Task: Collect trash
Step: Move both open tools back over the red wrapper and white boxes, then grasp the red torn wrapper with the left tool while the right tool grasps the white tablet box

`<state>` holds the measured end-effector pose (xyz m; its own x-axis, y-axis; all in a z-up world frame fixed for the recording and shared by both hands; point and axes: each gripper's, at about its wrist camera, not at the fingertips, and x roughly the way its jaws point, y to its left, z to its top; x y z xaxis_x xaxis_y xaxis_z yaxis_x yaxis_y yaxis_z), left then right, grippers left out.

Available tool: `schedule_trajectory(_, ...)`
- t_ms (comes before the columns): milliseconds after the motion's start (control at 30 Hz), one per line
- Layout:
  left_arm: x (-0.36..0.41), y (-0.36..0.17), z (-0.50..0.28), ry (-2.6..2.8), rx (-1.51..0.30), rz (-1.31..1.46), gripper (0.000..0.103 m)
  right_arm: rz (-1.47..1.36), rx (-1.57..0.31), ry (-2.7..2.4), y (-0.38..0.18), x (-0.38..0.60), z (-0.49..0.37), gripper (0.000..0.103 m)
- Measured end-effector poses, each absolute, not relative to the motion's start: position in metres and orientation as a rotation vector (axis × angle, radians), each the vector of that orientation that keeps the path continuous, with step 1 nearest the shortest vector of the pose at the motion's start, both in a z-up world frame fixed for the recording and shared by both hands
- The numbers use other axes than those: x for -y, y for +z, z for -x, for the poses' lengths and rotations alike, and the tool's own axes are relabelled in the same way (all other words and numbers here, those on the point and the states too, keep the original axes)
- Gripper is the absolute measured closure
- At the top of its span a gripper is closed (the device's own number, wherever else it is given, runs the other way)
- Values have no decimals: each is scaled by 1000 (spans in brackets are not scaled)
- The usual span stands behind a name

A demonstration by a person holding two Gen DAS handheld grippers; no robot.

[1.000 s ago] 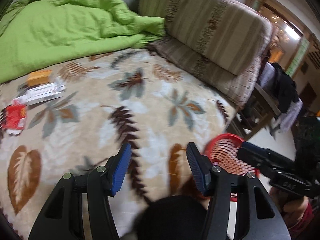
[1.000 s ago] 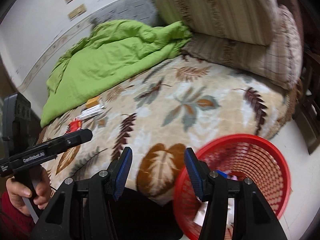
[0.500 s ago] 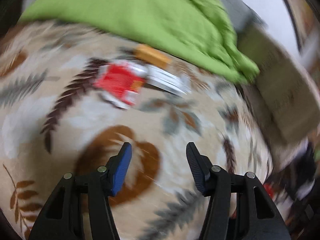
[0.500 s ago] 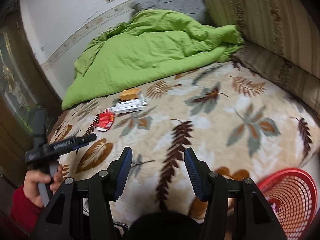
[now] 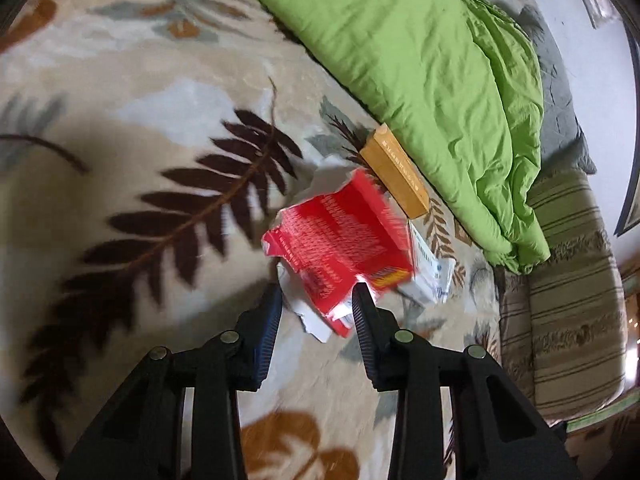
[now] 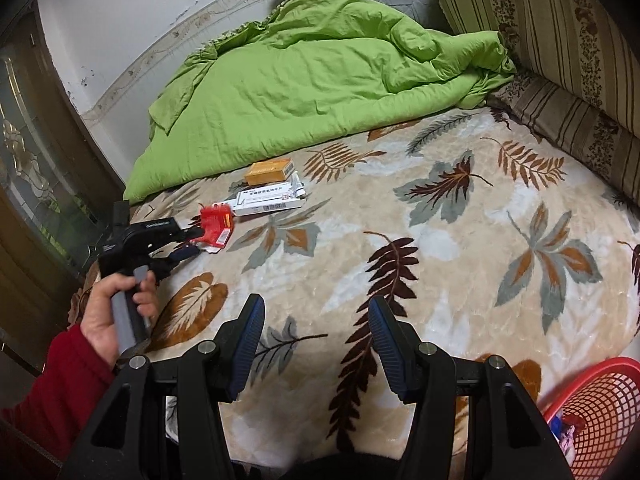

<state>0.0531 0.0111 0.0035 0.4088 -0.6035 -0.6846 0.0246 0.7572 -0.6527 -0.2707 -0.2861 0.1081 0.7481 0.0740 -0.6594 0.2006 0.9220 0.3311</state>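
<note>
A: Starting at the left: where are the left tongs relative to the trash?

B: Right at it. The torn red wrapper lies on the bed's leaf-print blanket, its near corner between the jaws. They have just been closing and stand narrowed, but I can't tell that the pads press it yet.

A: Which way does it run?

B: Its long side stretches away from the tongs, up and to the right, toward the white box and orange box just beyond.

A: And the right tongs?

B: About half open, empty, well apart from the wrapper. The red basket sits to their lower right, so the left hand is clearly nearer the trash.
</note>
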Motion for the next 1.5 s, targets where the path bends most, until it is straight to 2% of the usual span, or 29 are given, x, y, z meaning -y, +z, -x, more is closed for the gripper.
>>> schedule_trajectory(300,-9,6,-48,-411,-1062,596,69,-422,-730,-74,103,296,254,45)
schedule_trajectory(367,-14,12,-45,-408,-1058,592,65,-425,-731,-70,101,295,251,45)
schedule_trajectory(400,-16,17,-44,-401,-1048,577,60,-427,-734,-68,100,295,250,45)
schedule_trajectory(567,-28,41,-60,-365,-952,500,58,-435,-742,-55,95,292,246,45)
schedule_trajectory(633,-27,39,-79,-405,-961,506,47,-434,-745,-51,94,291,245,45)
schedule_trajectory(667,-25,35,-89,-423,-976,498,46,-435,-746,-49,93,291,244,45)
schedule_trajectory(867,-20,14,-137,-543,-1037,562,45,-456,-758,-25,85,287,242,45)
schedule_trajectory(1000,-17,10,-127,-681,-1040,613,45,-461,-769,-7,81,282,241,45)
schedule_trajectory(1233,-5,24,-75,-835,-1080,424,45,-520,-761,-4,75,289,244,45)
schedule_trajectory(1400,18,39,-54,-844,-1000,228,45,-562,-756,-1,73,295,246,45)
schedule_trajectory(1467,29,35,-55,-818,-1014,198,48,-557,-760,-9,73,294,246,45)
schedule_trajectory(1500,33,33,-56,-814,-1022,192,53,-551,-764,-9,73,293,245,45)
